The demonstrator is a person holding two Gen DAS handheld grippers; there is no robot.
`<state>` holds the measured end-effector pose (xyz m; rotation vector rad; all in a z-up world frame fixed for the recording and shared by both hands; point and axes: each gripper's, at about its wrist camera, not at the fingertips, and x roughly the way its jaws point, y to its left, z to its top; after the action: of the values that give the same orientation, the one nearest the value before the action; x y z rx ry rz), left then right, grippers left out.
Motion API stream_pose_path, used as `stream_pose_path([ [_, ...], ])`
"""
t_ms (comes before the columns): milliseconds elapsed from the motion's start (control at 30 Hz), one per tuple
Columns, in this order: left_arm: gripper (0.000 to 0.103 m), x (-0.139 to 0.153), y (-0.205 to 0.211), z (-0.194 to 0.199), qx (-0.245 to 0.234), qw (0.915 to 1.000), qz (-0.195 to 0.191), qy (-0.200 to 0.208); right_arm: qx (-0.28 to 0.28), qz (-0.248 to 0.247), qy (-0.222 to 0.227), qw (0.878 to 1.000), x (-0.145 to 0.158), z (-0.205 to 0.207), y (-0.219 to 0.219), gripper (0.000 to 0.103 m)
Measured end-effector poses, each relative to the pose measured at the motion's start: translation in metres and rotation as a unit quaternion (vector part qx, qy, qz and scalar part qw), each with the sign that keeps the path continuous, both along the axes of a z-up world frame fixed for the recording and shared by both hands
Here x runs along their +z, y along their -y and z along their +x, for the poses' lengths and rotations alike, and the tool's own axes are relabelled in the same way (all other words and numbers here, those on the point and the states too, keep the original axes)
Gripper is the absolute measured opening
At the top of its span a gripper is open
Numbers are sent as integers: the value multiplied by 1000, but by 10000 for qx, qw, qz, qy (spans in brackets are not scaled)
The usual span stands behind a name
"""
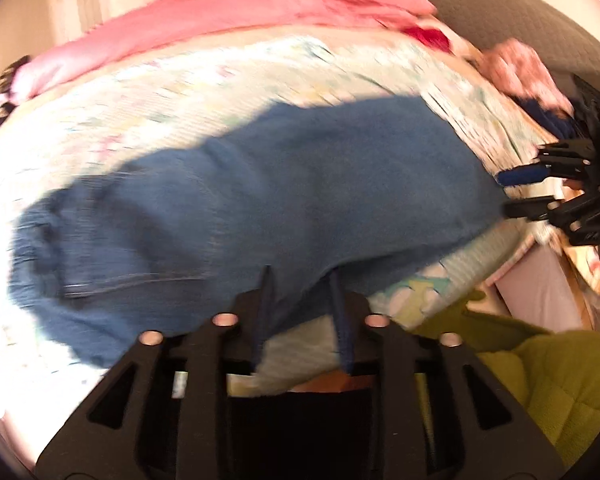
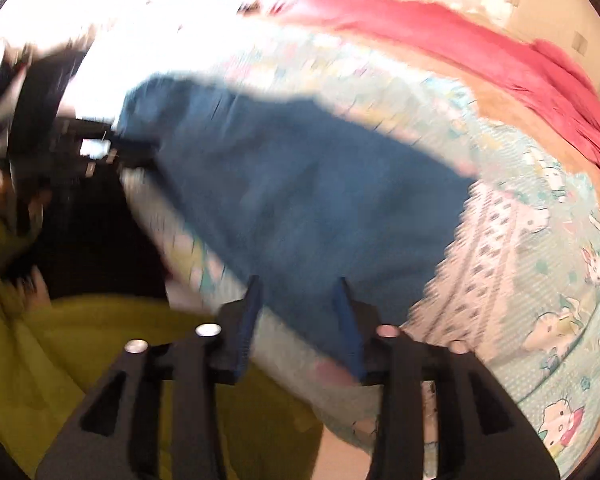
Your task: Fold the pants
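**Pants lengthwise-folded, cross folds pending**

Blue pants (image 1: 268, 200) lie as a long band on the patterned bedspread (image 1: 180, 92), spanning 9 to 3 o'clock. Left gripper (image 1: 302, 280) and right gripper (image 2: 298, 290) part-open at its near edge, gripping nothing. Judged: shortening folds remain.

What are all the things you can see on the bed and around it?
jeans: one pair, blue, lying flat across the middle of the bed cover.
bed cover: one, pale green with cartoon cats, spread under the jeans.
blanket: one, pink, bunched along the far side of the bed.
patterned cloth: one, pink and white, at the bed's far corner; too blurred to say what it is.
green cloth: one, yellow-green, at the near edge, below the bed.
left claw: one, black with blue pads, open, tips at the near edge of the jeans.
right claw: one, black with blue pads, open, tips at the jeans' edge at the other end.
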<state>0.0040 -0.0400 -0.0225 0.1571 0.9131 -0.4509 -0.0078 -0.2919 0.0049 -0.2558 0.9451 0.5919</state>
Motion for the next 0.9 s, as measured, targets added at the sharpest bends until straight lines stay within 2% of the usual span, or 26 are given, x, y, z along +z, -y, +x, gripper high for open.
stream_pose_path([
  [33, 29, 4, -8, 1, 170, 9998, 10, 72, -182, 194, 79, 9996, 7, 7, 7, 50],
  [100, 30, 12, -27, 6, 538, 9984, 3, 179, -440, 379, 146, 9982, 12, 21, 15, 51],
  [233, 37, 25, -62, 18, 1198, 9925, -41, 247, -875, 297, 84, 9957, 9, 52, 16, 51],
  [333, 46, 27, -79, 31, 1585, 9871, 79, 235, -998, 266, -74, 9946, 0, 63, 13, 51],
  [433, 56, 18, -88, 47, 2071, 9752, 712, 332, -1136, 139, -277, 9930, -14, 70, 16, 63],
  [467, 57, 13, -90, 50, 2160, 9722, 851, 315, -1225, 19, -392, 9917, -20, 72, 18, 63],
  [567, 57, -2, -94, 53, 2213, 9693, 1041, 256, -1383, -419, -706, 9870, -45, 69, 20, 63],
  [633, 57, -13, -95, 52, 2156, 9685, 1222, 256, -1375, -514, -639, 9871, -51, 62, 24, 63],
  [733, 58, -16, -100, 52, 2155, 9687, 1195, 302, -1443, -449, -672, 9862, -51, 57, 30, 63],
  [833, 57, -4, -102, 51, 2230, 9683, 1075, 338, -1451, -383, -720, 9860, -47, 57, 31, 64],
  [900, 57, 13, -100, 45, 2238, 9682, 986, 533, -1512, -16, -728, 9858, -34, 59, 35, 64],
])
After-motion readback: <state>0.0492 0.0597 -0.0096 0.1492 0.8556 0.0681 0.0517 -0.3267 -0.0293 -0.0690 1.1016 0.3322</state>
